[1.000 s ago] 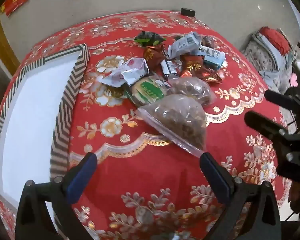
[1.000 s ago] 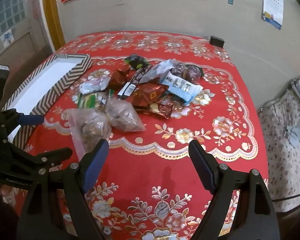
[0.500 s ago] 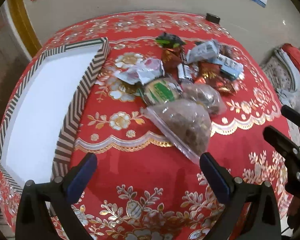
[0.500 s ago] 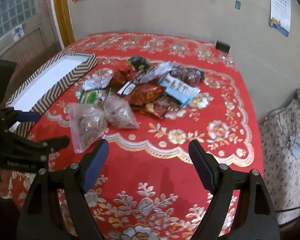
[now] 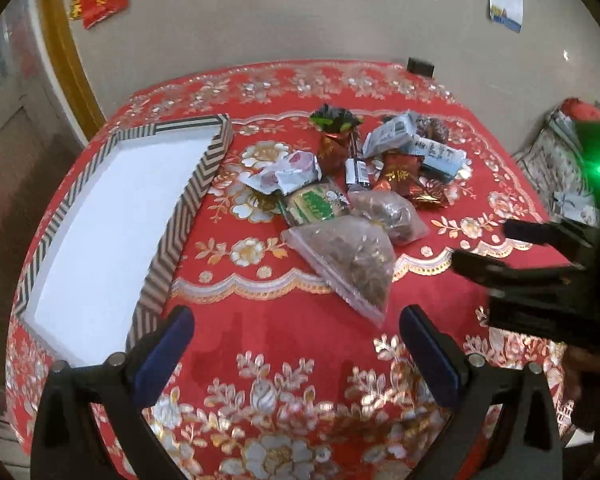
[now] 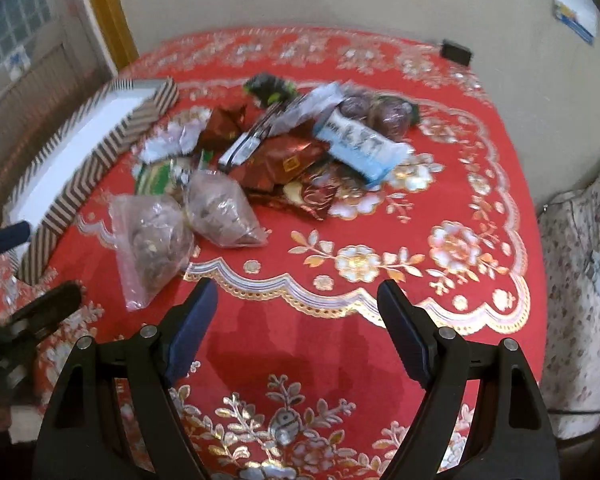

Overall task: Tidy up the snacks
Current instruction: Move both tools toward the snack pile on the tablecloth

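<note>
Snacks: a loose heap of wrapped snacks (image 5: 364, 184) lies mid-table on the red cloth (image 5: 284, 336), packets overlapping one another.
Nearest bag: a clear bag of brown pieces (image 5: 352, 260) sits at the front of the heap, its sealed edge pointing toward the grippers; a second clear bag (image 5: 388, 212) touches it just behind.
Other packets: a green packet (image 5: 316, 206), a white crinkled wrapper (image 5: 284, 172), red foil packets (image 6: 284, 156) and a pale blue bar (image 6: 360, 146) lie farther back, partly on top of each other.
Tray: an empty white tray with a striped rim (image 5: 180, 216) rests on the left side of the table, near the heap but apart from it.
Left gripper (image 5: 296, 356): spread wide, holding nothing, above bare cloth just short of the nearest bag.
Right gripper (image 6: 296, 332): also spread and holding nothing, above cloth in front of the heap.
Progress: nothing is in the tray, so sorting looks not yet begun.
Risk, thin bag: pinching only the slack plastic could let the bag slip or sag and drag its neighbour.
Risk, pile: reaching deep may knock overlapping packets aside.
Risk, grippers: both stand close together, so they could collide over the same bag.
</note>
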`<state>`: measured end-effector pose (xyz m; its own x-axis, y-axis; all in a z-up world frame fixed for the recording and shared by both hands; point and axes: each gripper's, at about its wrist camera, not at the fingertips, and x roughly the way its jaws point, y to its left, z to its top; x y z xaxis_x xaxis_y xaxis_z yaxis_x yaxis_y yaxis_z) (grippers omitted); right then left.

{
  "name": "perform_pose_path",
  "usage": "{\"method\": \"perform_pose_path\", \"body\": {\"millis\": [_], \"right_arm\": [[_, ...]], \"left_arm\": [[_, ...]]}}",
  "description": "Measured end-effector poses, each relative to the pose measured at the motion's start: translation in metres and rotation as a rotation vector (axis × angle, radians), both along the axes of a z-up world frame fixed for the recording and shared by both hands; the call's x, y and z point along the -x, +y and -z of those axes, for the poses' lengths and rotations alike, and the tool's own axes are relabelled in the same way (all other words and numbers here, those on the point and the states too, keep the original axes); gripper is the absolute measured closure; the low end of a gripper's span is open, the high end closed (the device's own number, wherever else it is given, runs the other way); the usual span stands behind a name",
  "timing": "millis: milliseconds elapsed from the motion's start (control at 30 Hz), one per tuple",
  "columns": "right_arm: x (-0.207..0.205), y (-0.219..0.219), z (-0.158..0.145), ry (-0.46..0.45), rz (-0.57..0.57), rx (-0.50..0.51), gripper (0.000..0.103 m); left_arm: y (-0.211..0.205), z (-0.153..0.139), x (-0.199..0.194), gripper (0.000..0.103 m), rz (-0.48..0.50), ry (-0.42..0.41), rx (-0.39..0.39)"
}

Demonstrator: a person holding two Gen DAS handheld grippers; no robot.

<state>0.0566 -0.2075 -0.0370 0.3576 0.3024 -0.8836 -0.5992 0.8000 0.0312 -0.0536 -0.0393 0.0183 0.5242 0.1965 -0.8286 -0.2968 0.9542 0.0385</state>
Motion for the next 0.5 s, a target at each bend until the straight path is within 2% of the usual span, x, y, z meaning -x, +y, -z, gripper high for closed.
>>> {"method": "perform_pose_path", "body": {"millis": [167,233,333,500], "right_arm": [[0.008,0.033,0.007,0.003,-0.101,0.044,0.020],[0.012,0.039,0.007,-0.003,-0.128,0.043,0.020],[0.014,0.032,0.004,-0.003,-0.106,0.022,0.021],[0.011,0.002,-0.008,-0.044,-0.011,-0.029,0.021]], "left_arm": [[0.004,0.011,0.014,0.000,-0.026,0.004,0.026],[0.005,0.010,0.014,0.000,-0.037,-0.004,-0.003],[0.006,0.007,0.009,0.000,-0.009,-0.020,-0.026],[0.011,0.014,-0.006,0.000,0.037,0.000,0.046]]}}
